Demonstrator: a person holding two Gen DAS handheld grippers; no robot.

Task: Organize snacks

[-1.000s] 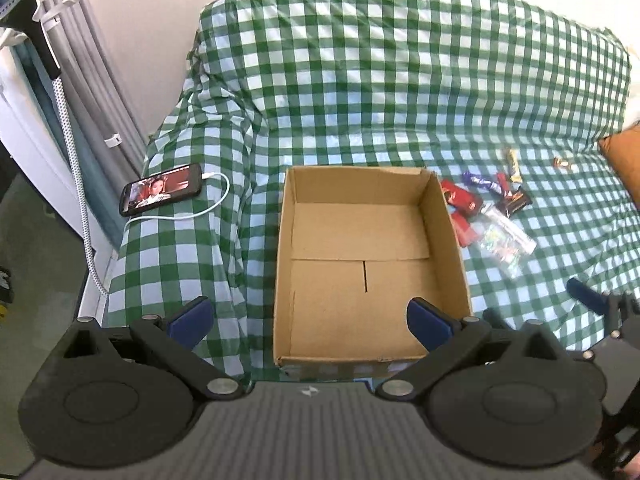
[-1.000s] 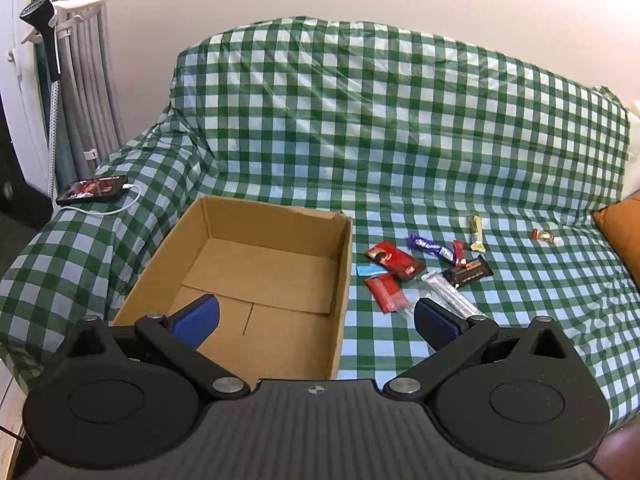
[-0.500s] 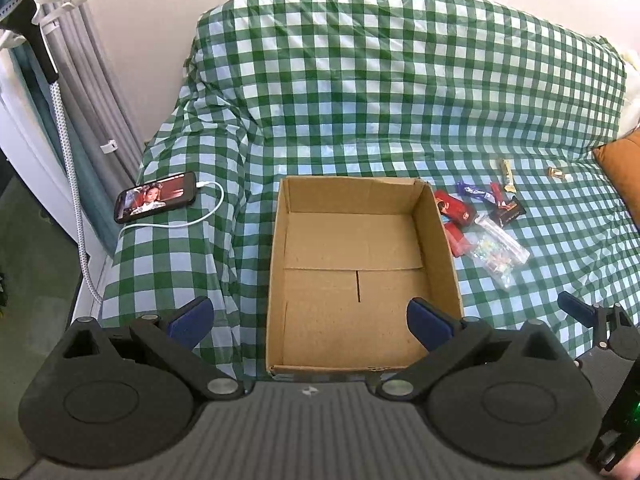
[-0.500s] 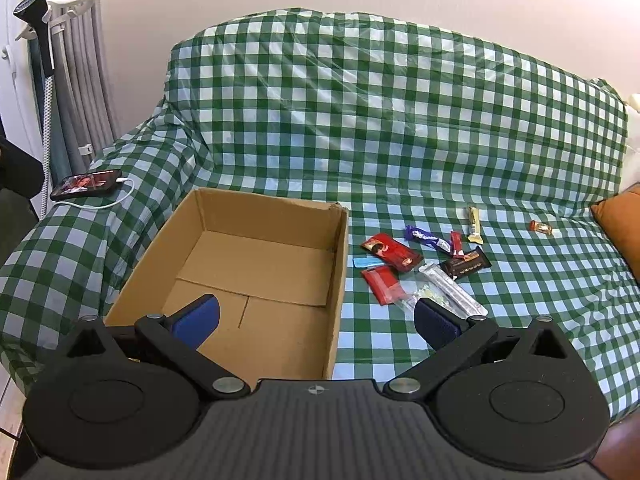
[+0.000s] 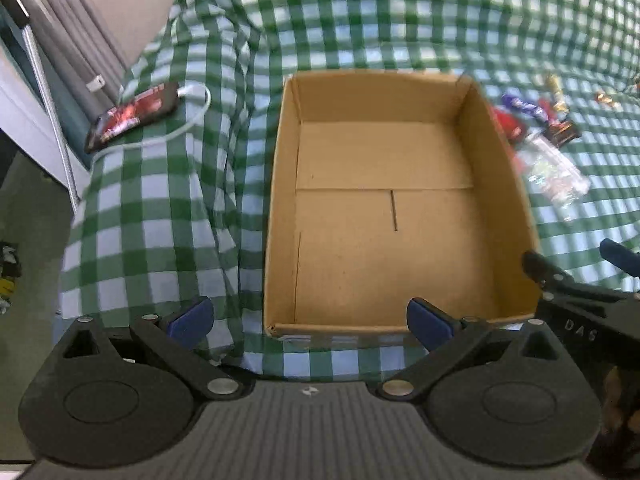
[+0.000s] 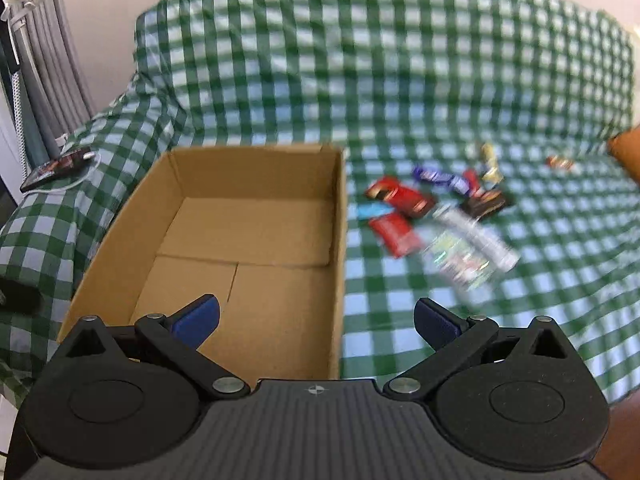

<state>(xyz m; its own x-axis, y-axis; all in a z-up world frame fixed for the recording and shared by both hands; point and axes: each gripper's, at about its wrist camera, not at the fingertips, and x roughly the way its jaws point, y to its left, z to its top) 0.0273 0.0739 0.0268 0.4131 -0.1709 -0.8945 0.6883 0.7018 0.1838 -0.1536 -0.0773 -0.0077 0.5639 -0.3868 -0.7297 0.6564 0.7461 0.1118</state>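
A: While both grippers are hanging over the near edge of the couch, the cardboard box [image 5: 384, 216] is sitting open and bare on the green checked cover [image 6: 360, 60], nothing in it so far.

B: And the snacks [image 6: 436, 216] are lying in a loose scatter just to the right of the box, on the cover. I'm making out a red packet [image 6: 400, 194], a second red packet [image 6: 394, 234] nearer us, a purple wrapper [image 6: 440, 178], a dark bar [image 6: 486, 204] and a clear crinkly bag [image 6: 460, 260]. One small sweet [image 6: 560, 163] is sitting well apart, far right.

A: The right gripper [image 6: 316, 322] is hovering with its fingers spread wide, holding nothing. The left gripper [image 5: 310, 318] is doing the same over the near wall of the box, fingers apart and empty.

B: The picture is smearing a bit, so labels are beyond me. Handling-wise, I'm judging these as featherweights: thin foil and plastic, slippery, flat on a soft cover that will be giving way under any push.

A: So where to take hold?

B: For the red packets, I'd be pinching across the short width near the middle, coming down gently so the fingertips slide under an edge. The clear bag looks floppy and loose inside; gripping the sealed end would be safer than squeezing the contents.

A: And over on the far left, a phone [image 5: 132, 116] on its white cable [image 5: 188, 120] is lying on the armrest, well clear of the work.
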